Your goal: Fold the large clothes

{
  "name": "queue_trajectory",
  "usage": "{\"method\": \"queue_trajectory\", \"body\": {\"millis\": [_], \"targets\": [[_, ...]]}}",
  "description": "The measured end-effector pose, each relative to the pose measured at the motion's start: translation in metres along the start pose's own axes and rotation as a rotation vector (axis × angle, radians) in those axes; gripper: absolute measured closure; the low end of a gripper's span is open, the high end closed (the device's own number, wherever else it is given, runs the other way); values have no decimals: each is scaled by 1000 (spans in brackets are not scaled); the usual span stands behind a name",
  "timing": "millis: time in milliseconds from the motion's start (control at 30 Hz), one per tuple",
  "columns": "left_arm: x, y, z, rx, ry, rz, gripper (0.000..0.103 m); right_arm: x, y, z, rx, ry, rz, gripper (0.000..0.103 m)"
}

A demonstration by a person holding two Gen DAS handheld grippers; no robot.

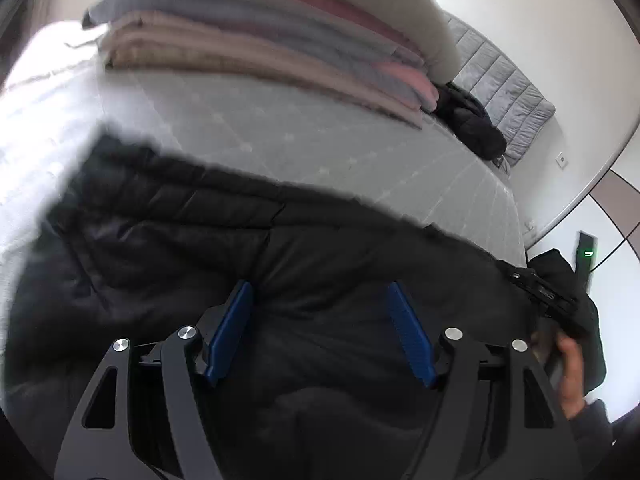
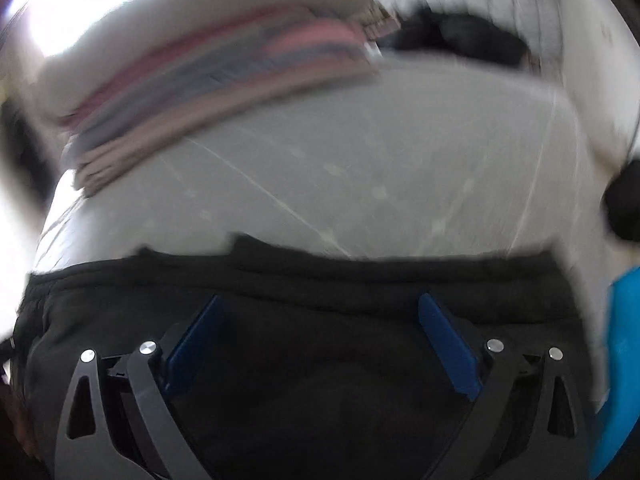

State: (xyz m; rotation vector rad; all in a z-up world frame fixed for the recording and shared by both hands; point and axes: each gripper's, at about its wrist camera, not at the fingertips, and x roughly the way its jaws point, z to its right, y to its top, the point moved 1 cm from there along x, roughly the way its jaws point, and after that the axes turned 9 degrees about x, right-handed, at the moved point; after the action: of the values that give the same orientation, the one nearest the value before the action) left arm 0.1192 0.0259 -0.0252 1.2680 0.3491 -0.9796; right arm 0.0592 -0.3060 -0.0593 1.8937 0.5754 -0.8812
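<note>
A black puffer jacket point(image 1: 200, 240) lies spread over the near part of a grey bed surface point(image 1: 300, 144). My left gripper point(image 1: 320, 286) hovers low over the jacket, its blue pads point(image 1: 408, 328) wide apart with only jacket fabric below and between them. In the right wrist view, which is blurred, the jacket point(image 2: 360, 280) fills the lower half. My right gripper point(image 2: 322, 300) stands open above it, near its far edge, with nothing pinched. At the right of the left wrist view, a person's hand point(image 1: 568, 368) holds the other black gripper body point(image 1: 548, 296).
A stack of folded pink, grey and beige textiles point(image 1: 260, 48) topped by a white cushion sits at the far side of the bed point(image 2: 224, 80). Beyond it lie another dark garment point(image 1: 472, 124) and a grey quilted one point(image 1: 508, 92). Tiled floor point(image 1: 616, 200) is at the right.
</note>
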Motion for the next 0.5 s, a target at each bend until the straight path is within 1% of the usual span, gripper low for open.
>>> {"method": "queue_trajectory", "body": {"millis": [33, 67, 100, 167, 200, 233, 267, 300, 333, 367, 400, 433, 467, 500], "targets": [[8, 2, -2, 24, -3, -4, 36, 16, 3, 9, 41, 34, -24, 9], [11, 3, -3, 39, 10, -10, 36, 24, 8, 8, 58, 37, -36, 9], [10, 4, -4, 25, 26, -12, 36, 29, 12, 0, 51, 30, -44, 9], [0, 6, -4, -2, 33, 0, 36, 17, 15, -10, 21, 46, -43, 9], [-13, 8, -2, -15, 10, 37, 36, 5, 11, -13, 19, 59, -24, 9], [-23, 10, 0, -9, 4, 69, 36, -19, 9, -12, 11, 60, 22, 9], [-32, 12, 4, 7, 19, 103, 36, -36, 3, -14, -6, 40, 59, 9], [-45, 14, 5, 31, 52, 145, 34, -52, -1, -14, -25, 3, 96, 9], [-51, 15, 4, 37, 69, 166, 31, -68, -5, -7, -41, -53, 143, 9], [-54, 16, -1, 29, 94, 179, 28, -73, -7, 3, -39, -86, 163, 9], [-51, 16, -10, 12, 118, 164, 28, -74, -10, 13, -29, -122, 171, 9], [-40, 13, -24, -20, 132, 114, 28, -63, -13, 33, 8, -147, 139, 9], [-26, 7, -41, -66, 135, 62, 28, -49, -16, 45, 46, -144, 103, 9], [-17, 3, -51, -96, 100, 38, 30, -32, -21, 60, 89, -133, 61, 7]]}}
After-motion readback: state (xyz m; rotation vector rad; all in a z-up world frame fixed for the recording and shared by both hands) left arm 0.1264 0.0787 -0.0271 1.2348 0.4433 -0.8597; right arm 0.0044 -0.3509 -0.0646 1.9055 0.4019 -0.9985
